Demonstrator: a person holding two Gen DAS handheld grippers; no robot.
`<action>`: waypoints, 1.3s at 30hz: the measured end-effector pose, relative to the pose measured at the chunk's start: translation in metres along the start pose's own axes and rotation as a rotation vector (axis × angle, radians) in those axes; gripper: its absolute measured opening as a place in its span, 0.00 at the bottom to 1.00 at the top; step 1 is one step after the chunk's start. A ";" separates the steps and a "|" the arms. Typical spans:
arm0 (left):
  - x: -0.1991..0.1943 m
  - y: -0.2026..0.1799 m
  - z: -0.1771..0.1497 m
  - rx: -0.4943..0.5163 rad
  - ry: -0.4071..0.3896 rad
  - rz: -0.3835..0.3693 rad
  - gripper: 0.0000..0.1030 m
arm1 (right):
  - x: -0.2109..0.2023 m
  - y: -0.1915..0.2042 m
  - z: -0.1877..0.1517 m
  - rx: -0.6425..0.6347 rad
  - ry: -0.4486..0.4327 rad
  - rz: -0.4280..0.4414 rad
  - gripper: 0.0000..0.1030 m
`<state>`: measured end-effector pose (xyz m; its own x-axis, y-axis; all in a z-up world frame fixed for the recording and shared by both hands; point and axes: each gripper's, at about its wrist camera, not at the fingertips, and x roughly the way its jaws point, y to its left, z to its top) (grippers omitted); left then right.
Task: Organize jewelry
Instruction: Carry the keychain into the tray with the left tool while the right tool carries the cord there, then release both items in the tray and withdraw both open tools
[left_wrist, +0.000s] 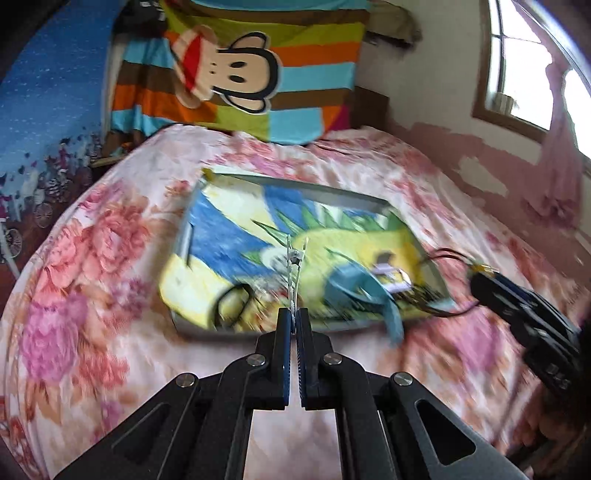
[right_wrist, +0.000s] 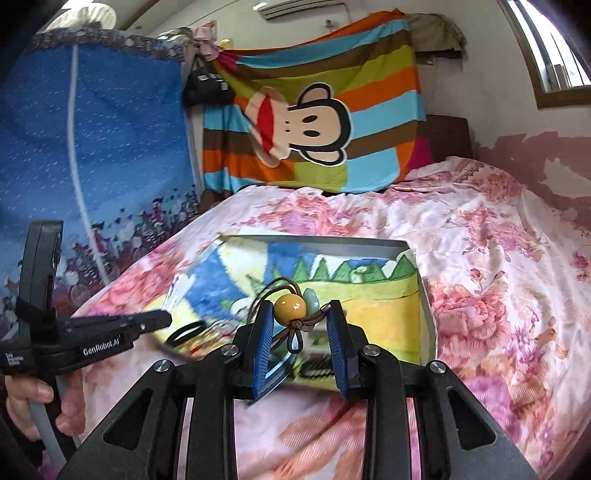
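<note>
My left gripper (left_wrist: 293, 314) is shut on a thin silver chain-like piece (left_wrist: 294, 273) that sticks up from its fingertips, with a small charm near its top. It hangs above a grey tray (left_wrist: 332, 192) lined with a painted dinosaur picture. My right gripper (right_wrist: 301, 314) is shut on a brown cord necklace with a yellow bead (right_wrist: 290, 308) and a pale green bead, above the tray's (right_wrist: 314, 242) near edge. In the right wrist view the left gripper (right_wrist: 162, 317) reaches in from the left, with a hand (right_wrist: 33, 398) holding it. The right gripper (left_wrist: 476, 284) shows at the right of the left wrist view.
The tray lies on a bed with a pink floral cover (right_wrist: 498, 295). In the tray lie a black ring-shaped band (left_wrist: 229, 306), a blurred teal piece (left_wrist: 354, 291) and a small white box (left_wrist: 388, 273). A striped monkey blanket (right_wrist: 314, 122) hangs behind, and a blue cloth (right_wrist: 92, 129) hangs at the left.
</note>
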<state>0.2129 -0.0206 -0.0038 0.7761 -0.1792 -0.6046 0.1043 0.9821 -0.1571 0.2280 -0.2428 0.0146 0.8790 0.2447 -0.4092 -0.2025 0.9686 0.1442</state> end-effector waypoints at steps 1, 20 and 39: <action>0.005 0.003 0.003 -0.013 -0.001 0.004 0.03 | 0.010 -0.004 0.001 0.017 0.011 -0.007 0.25; 0.090 0.004 0.016 -0.058 0.134 -0.003 0.03 | 0.073 -0.022 -0.022 0.032 0.174 -0.083 0.25; 0.108 -0.011 0.006 -0.011 0.211 -0.021 0.04 | 0.076 -0.025 -0.026 0.036 0.192 -0.091 0.26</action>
<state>0.2993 -0.0506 -0.0626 0.6259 -0.2088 -0.7514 0.1114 0.9776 -0.1788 0.2885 -0.2473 -0.0431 0.7939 0.1636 -0.5856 -0.1076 0.9857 0.1296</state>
